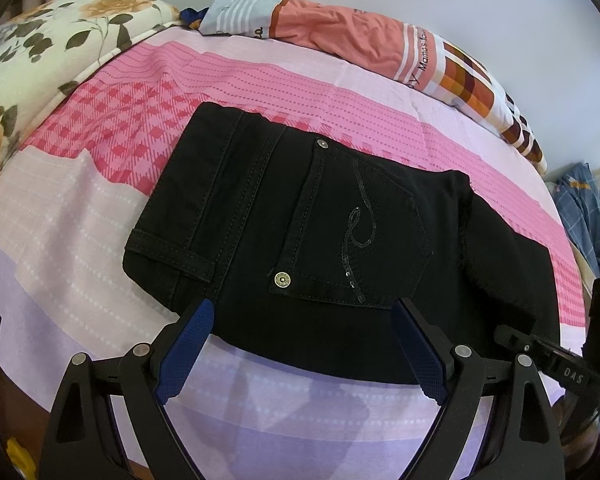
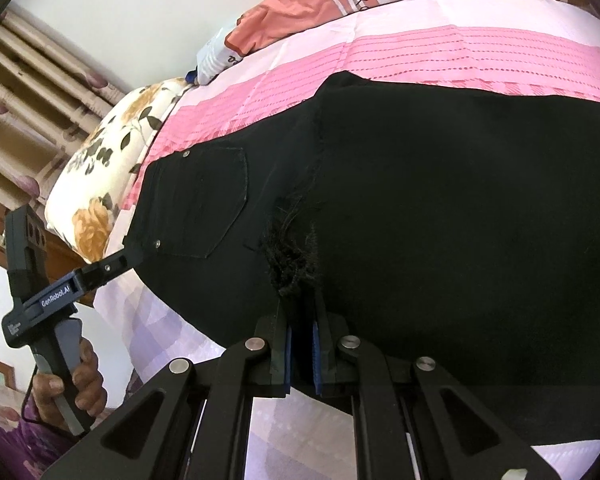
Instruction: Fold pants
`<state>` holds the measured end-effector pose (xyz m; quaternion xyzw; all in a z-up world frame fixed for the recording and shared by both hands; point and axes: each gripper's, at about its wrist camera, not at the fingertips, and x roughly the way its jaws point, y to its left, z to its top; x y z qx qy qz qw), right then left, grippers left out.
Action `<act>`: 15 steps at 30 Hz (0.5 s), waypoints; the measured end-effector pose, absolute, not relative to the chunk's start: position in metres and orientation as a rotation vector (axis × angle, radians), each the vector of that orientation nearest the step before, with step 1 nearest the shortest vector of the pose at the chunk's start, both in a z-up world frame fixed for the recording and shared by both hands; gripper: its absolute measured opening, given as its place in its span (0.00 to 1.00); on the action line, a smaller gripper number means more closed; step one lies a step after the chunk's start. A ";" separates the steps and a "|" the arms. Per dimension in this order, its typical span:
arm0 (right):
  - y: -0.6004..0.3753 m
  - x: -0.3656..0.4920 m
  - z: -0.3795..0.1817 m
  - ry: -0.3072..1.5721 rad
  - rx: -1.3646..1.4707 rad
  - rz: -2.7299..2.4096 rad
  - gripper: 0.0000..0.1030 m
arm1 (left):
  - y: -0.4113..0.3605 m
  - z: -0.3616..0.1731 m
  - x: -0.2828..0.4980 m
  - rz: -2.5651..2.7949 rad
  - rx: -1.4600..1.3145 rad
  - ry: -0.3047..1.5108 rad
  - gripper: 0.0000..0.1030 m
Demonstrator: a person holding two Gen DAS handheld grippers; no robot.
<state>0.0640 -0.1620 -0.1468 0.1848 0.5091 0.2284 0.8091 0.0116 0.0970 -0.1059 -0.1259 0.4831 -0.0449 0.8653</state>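
Black jeans [image 1: 300, 232] lie folded on the pink bed sheet [image 1: 260, 80], back pocket with a sequin swirl facing up. My left gripper [image 1: 302, 312] is open, its blue-padded fingers [image 1: 188, 344] straddling the near waist edge of the jeans. In the right wrist view the jeans [image 2: 440, 200] fill the middle. My right gripper [image 2: 300, 320] is shut on the frayed leg hem [image 2: 294, 260] of the jeans at their near edge. The left gripper [image 2: 130, 256] shows there at the left, at the pocket corner, held by a hand.
A floral pillow [image 1: 40, 52] lies at the far left of the bed. A bunched orange and checked quilt [image 1: 380, 40] lies along the far edge. Blue plaid clothing [image 1: 588, 216] sits off the right side. Curtains [image 2: 32, 100] hang behind the pillow.
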 end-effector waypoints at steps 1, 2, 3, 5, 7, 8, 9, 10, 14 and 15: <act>-0.161 0.063 -0.146 1.088 0.388 0.489 0.09 | 0.097 -0.106 0.012 -0.094 -0.264 1.012 0.88; -0.159 0.063 -0.145 1.086 0.380 0.490 0.09 | 0.097 -0.106 0.012 -0.094 -0.263 1.012 0.88; -0.158 0.062 -0.145 1.086 0.374 0.491 0.09 | 0.097 -0.105 0.012 -0.094 -0.263 1.012 0.88; -0.156 0.061 -0.144 1.086 0.365 0.495 0.10 | 0.097 -0.105 0.012 -0.094 -0.261 1.012 0.88; -0.152 0.060 -0.145 1.093 0.351 0.498 0.10 | 0.096 -0.107 0.012 -0.094 -0.256 1.013 0.88; -0.150 0.060 -0.145 1.097 0.345 0.500 0.10 | 0.096 -0.107 0.012 -0.094 -0.255 1.013 0.88; -0.148 0.059 -0.145 1.099 0.342 0.505 0.10 | 0.096 -0.108 0.012 -0.094 -0.253 1.014 0.88; -0.147 0.058 -0.146 1.102 0.340 0.513 0.11 | 0.096 -0.109 0.012 -0.094 -0.251 1.015 0.88; -0.145 0.060 -0.148 1.125 0.384 0.561 0.26 | 0.097 -0.109 0.013 -0.094 -0.250 1.016 0.88; -0.149 0.061 -0.148 1.127 0.450 0.604 0.32 | 0.097 -0.110 0.012 -0.094 -0.249 1.017 0.88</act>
